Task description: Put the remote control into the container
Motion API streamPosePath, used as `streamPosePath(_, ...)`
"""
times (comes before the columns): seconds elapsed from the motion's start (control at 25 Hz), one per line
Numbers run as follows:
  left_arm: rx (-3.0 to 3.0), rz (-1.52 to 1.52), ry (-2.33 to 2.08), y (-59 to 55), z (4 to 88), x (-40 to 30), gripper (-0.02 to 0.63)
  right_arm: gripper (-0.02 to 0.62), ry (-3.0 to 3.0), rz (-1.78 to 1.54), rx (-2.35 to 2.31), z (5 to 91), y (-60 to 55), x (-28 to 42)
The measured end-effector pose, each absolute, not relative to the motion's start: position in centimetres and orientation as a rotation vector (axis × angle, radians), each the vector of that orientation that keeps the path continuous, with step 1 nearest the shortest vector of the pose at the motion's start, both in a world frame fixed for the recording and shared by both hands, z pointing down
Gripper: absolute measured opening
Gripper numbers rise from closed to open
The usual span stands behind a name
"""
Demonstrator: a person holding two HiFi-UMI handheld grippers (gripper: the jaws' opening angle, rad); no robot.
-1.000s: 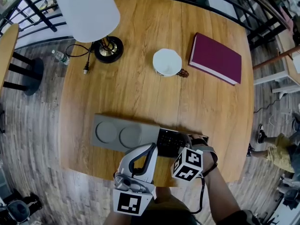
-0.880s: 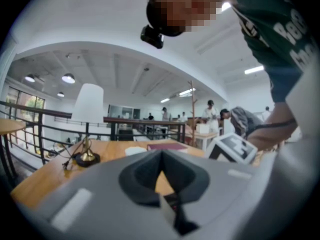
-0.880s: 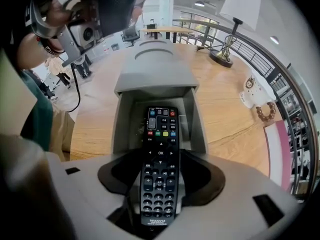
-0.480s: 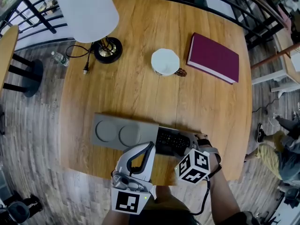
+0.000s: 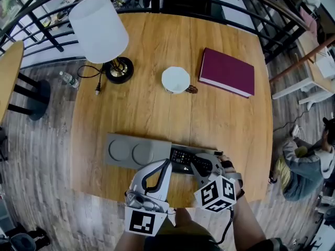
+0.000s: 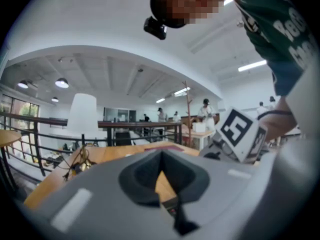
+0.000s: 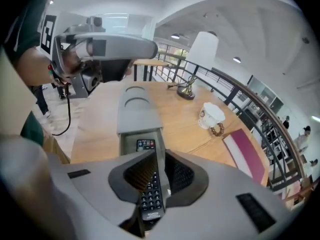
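A black remote control (image 5: 183, 158) (image 7: 150, 194) lies lengthwise between my right gripper's (image 5: 201, 164) (image 7: 158, 154) jaws, buttons up. Those jaws have just been closing and are now shut on it. Its far end reaches the open compartment at the right end of the grey container (image 5: 125, 150) (image 7: 135, 116), which has two round recesses on its left part. My left gripper (image 5: 167, 163) (image 6: 160, 155) hovers at the table's near edge, just left of the right one. It is shut and holds nothing.
A white-shaded lamp (image 5: 99, 27) with a trailing cord stands at the back left. A white cup (image 5: 175, 80) and a maroon book (image 5: 226, 72) sit beyond the container. A black railing rings the table, and a person (image 5: 301, 166) sits at the right.
The right gripper has risen and tipped, and its jaws have gone from wide open over the remote to closed round it. The left gripper has stayed put.
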State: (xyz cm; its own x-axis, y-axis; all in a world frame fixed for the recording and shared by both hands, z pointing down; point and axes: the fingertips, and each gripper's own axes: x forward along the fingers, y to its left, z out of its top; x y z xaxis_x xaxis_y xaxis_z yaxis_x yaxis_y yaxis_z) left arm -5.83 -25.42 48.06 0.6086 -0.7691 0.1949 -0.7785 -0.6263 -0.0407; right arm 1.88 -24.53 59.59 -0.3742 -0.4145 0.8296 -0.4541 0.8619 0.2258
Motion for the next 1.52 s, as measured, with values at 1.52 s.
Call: streamPosePath(1.52, 3.039, -0.077, -1.114, -17.7, 27.5, 0.6, -0.003, 0.015, -2.71, -0.112, 1.527, 26.3, -16.1, 7.2)
